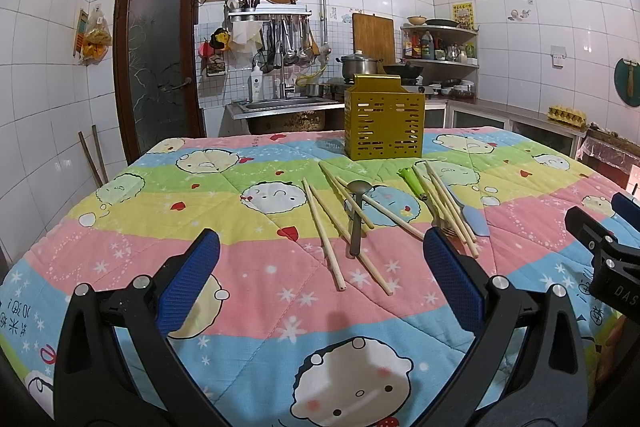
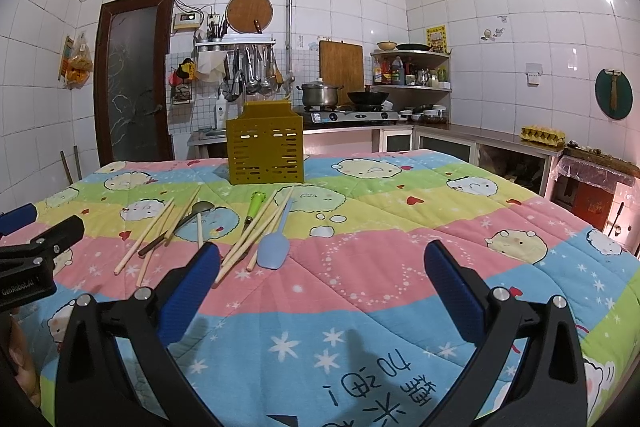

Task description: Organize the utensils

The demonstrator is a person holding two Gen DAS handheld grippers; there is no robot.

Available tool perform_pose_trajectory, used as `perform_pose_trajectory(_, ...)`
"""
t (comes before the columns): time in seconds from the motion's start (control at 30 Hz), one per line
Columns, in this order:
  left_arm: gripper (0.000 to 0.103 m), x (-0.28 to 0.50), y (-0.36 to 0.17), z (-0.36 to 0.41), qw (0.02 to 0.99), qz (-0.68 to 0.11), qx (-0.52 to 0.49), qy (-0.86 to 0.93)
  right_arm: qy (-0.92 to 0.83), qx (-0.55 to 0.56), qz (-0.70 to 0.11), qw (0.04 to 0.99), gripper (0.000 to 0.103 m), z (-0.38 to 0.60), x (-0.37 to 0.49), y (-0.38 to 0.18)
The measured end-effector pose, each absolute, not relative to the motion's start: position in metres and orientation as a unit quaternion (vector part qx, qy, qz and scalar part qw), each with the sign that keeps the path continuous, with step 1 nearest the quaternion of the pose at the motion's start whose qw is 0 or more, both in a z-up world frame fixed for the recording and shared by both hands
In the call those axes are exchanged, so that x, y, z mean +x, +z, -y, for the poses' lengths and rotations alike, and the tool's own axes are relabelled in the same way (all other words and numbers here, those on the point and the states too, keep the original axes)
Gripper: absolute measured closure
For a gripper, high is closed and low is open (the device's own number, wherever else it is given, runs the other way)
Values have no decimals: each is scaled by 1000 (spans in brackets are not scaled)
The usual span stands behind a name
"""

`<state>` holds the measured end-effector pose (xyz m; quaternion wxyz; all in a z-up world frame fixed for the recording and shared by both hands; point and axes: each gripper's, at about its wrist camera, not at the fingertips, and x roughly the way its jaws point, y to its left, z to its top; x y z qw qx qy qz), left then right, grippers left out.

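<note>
Both grippers hover above the near edge of the table, and neither holds a thing. The left gripper [image 1: 320, 259] has its blue-padded jaws spread wide with only the quilt between them; the right gripper [image 2: 322, 269] is just as wide and just as bare. In the left wrist view the right gripper pokes in at the right edge, and in the right wrist view the left one shows at the left edge.

The table is covered by a cartoon-print quilt [image 1: 140, 227] in pink, yellow, green and blue bands. Toward the far edge, about mid-width, stands the yellow perforated utensil holder [image 1: 384, 119], upright, with nothing visibly sticking out of its top.

The utensils lie loose in the middle of the table, nearer than the holder. There is a scatter of wooden chopsticks [image 1: 323, 233], several crossing one another. A dark metal spoon [image 1: 357, 211] lies among them, bowl toward the holder, with chopsticks crossing its handle. To its right a green-handled tool [image 1: 414, 181] rests beside another bundle of chopsticks, its blade end too small to identify. A light blue spatula [image 2: 273, 249] lies just beside that bundle, its blade toward the near edge. Fork tines seem to peek out under the bundle, though I cannot tell for sure.
</note>
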<state>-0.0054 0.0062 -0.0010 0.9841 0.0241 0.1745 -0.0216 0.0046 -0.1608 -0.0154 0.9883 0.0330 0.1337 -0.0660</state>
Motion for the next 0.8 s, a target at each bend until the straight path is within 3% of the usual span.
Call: perform_pose_trajectory(0.8, 5, 0, -4, -2, 981, -190, 30, -24, -74, 24, -135, 988, 3, 160, 5, -16)
